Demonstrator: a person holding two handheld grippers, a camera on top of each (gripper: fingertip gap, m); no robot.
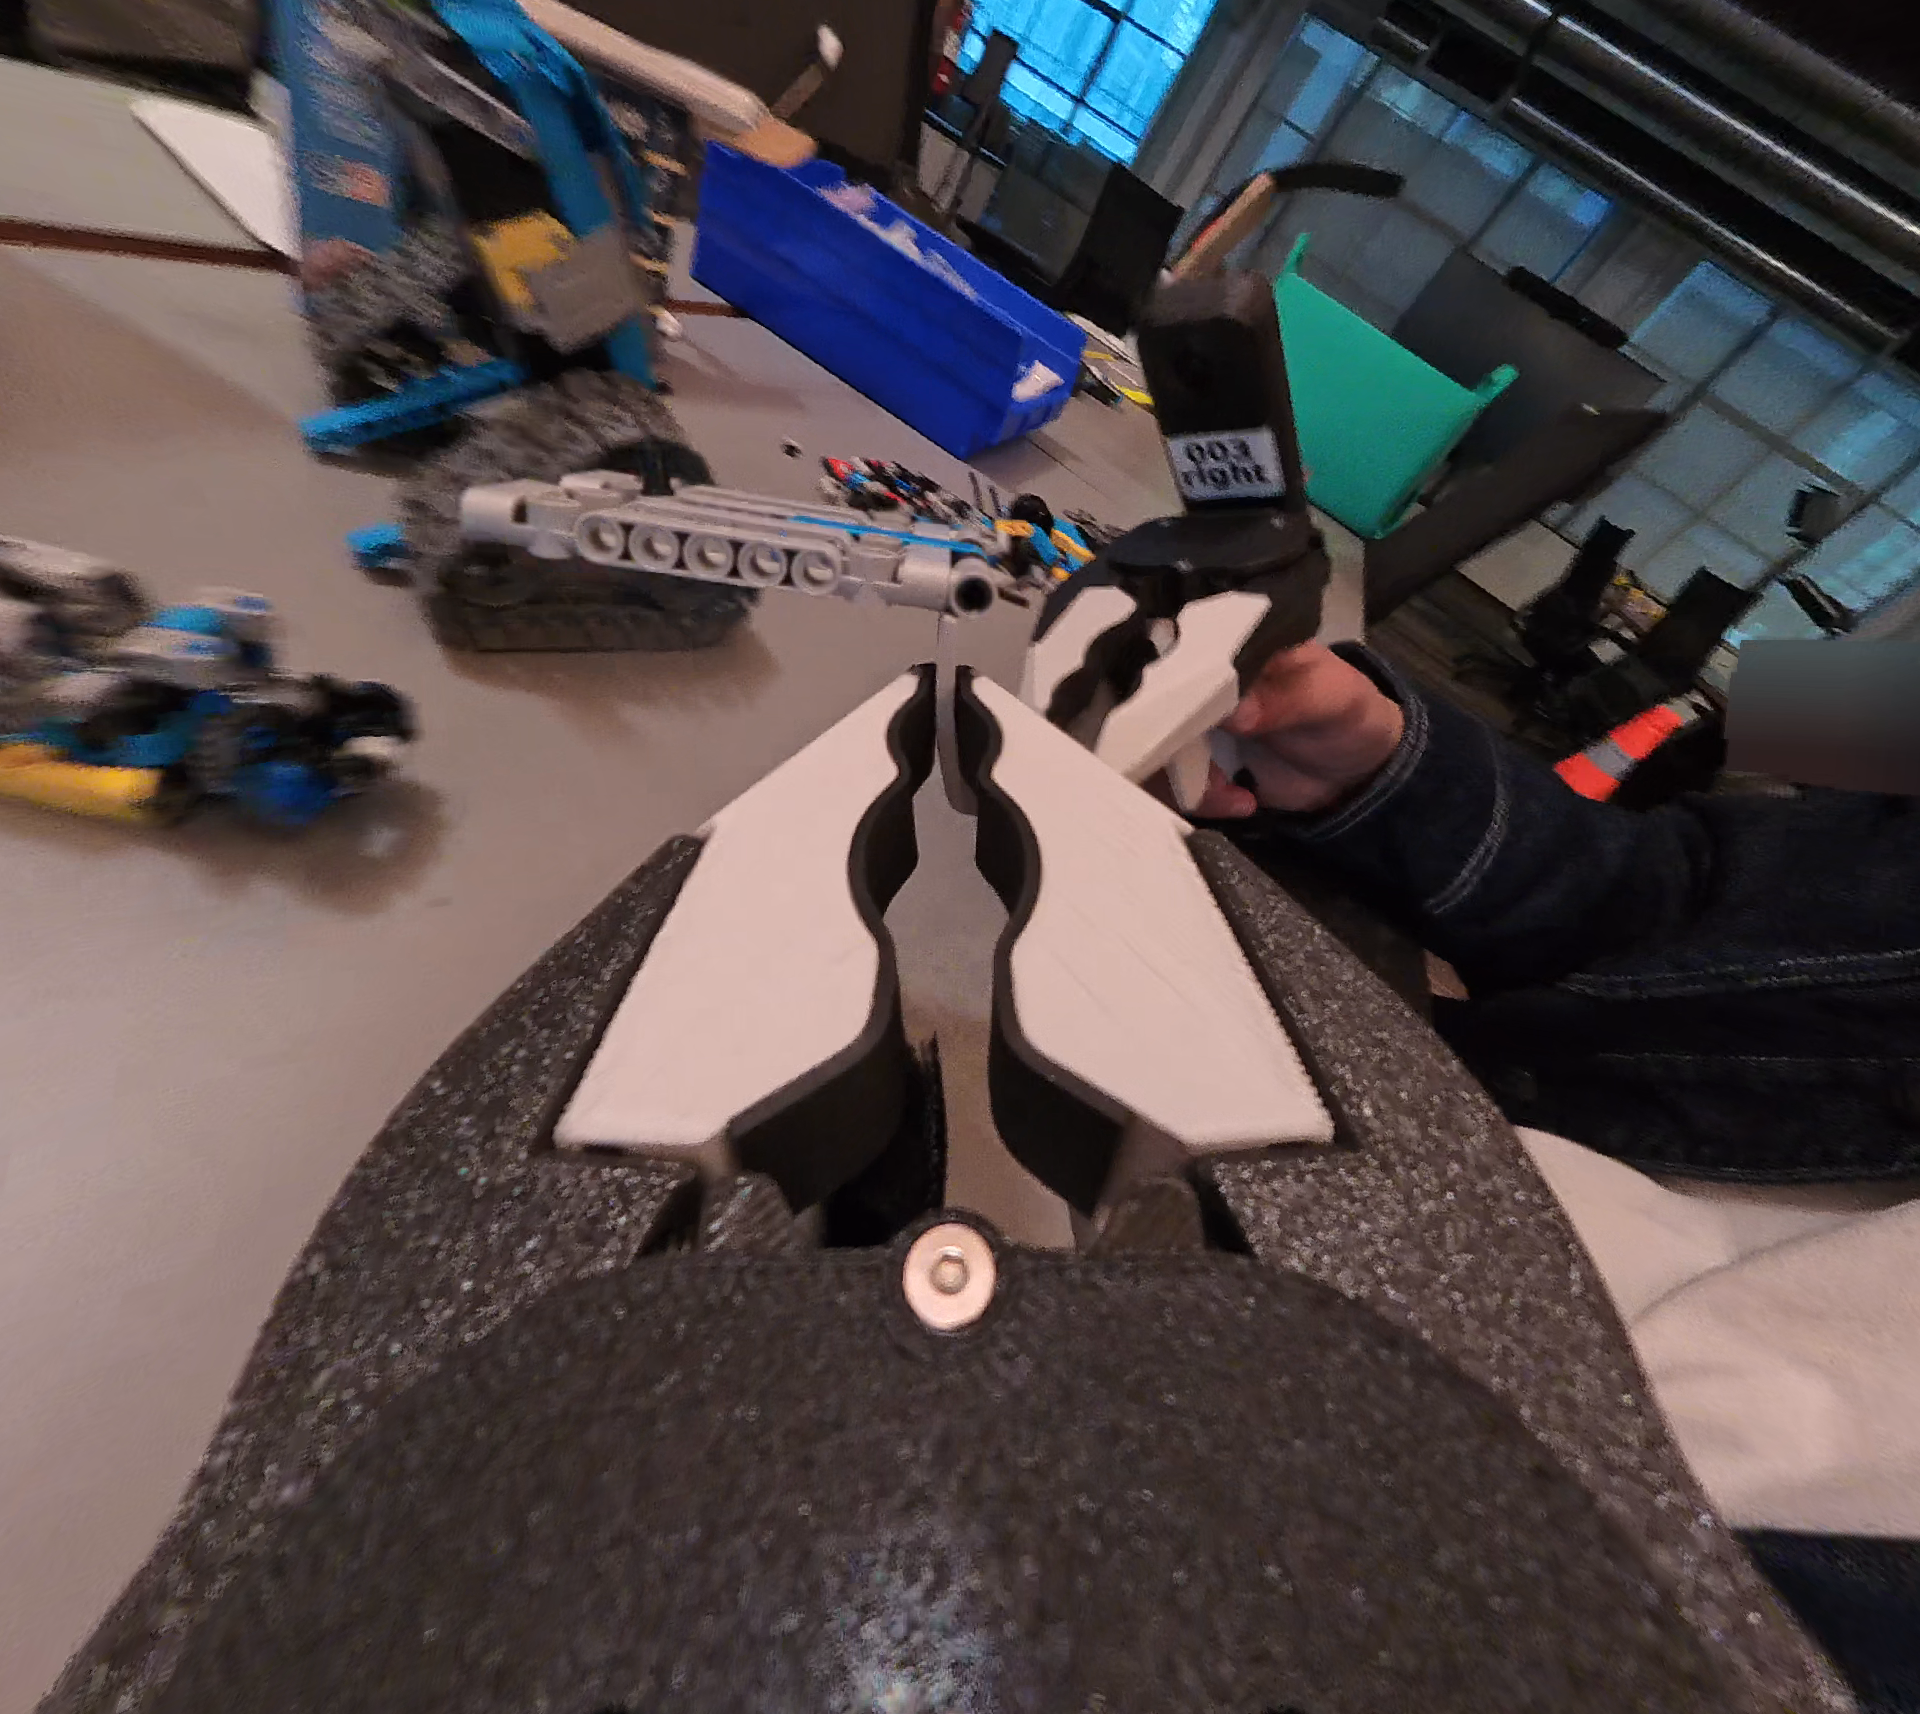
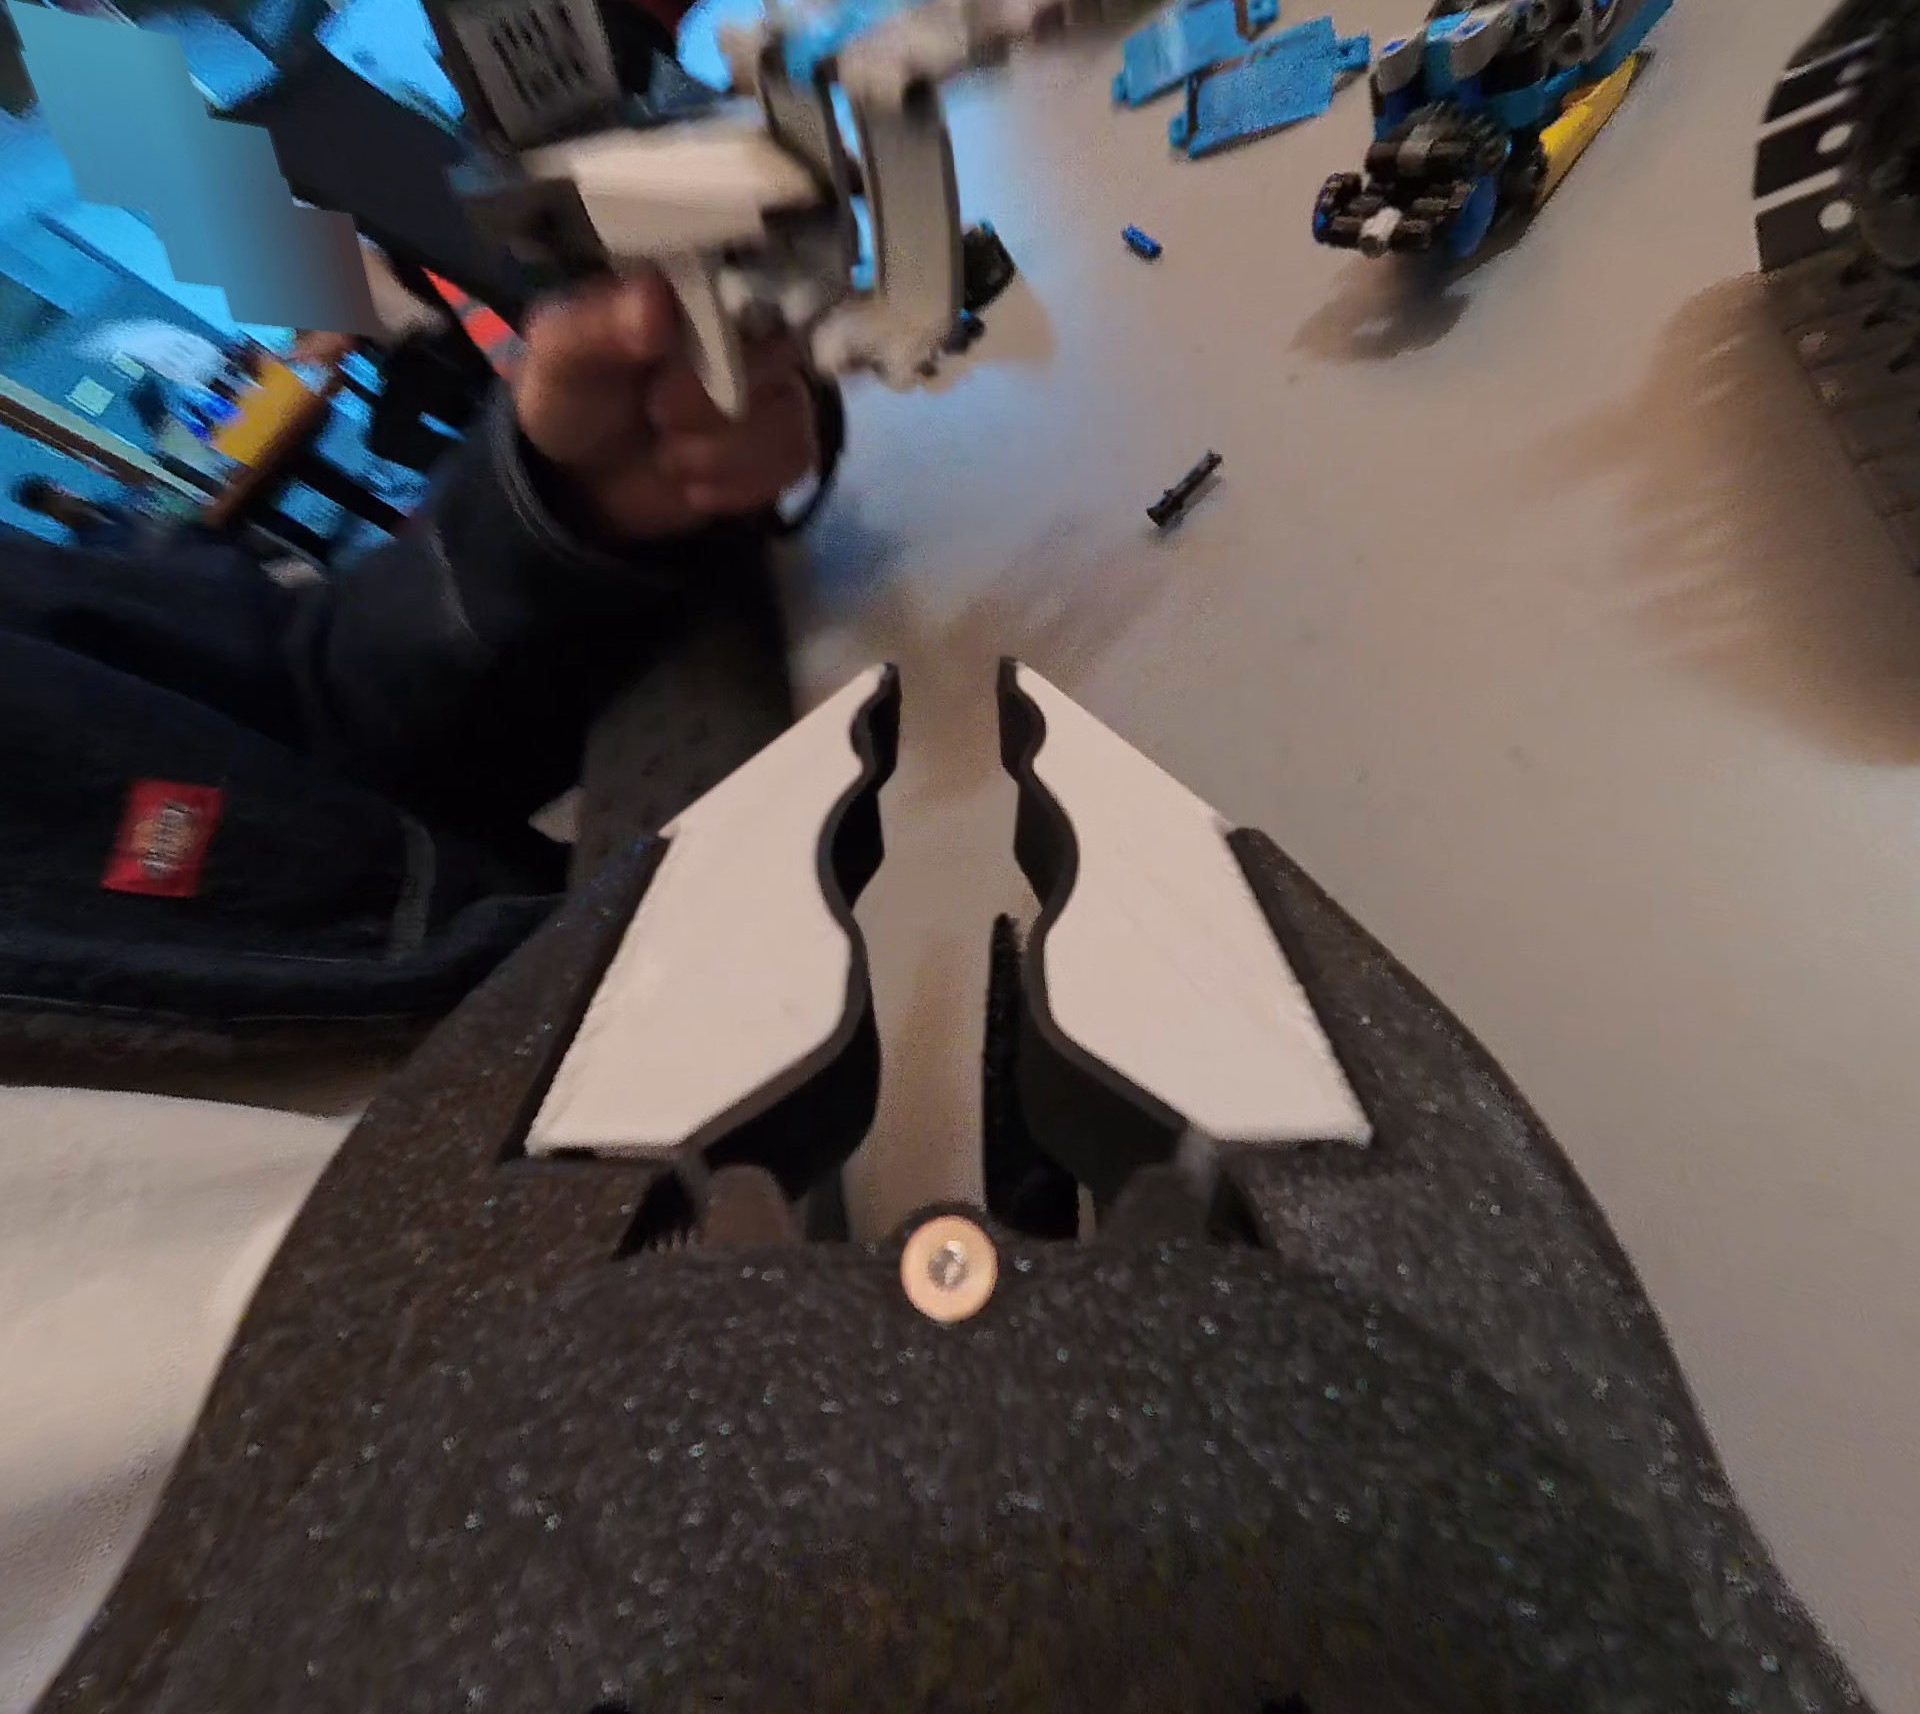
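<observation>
Flanking left tool (image 1: 943, 675): blue bin (image 1: 873, 303)

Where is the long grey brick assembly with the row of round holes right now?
Left wrist view, centre: the grey assembly is held up by the left gripper, above the table, left of the right gripper.

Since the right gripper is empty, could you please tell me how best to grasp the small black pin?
I would take the small black pin at mid-length, from above, the right gripper straddling its thin shaft: it lies flat and alone on the table.
</observation>
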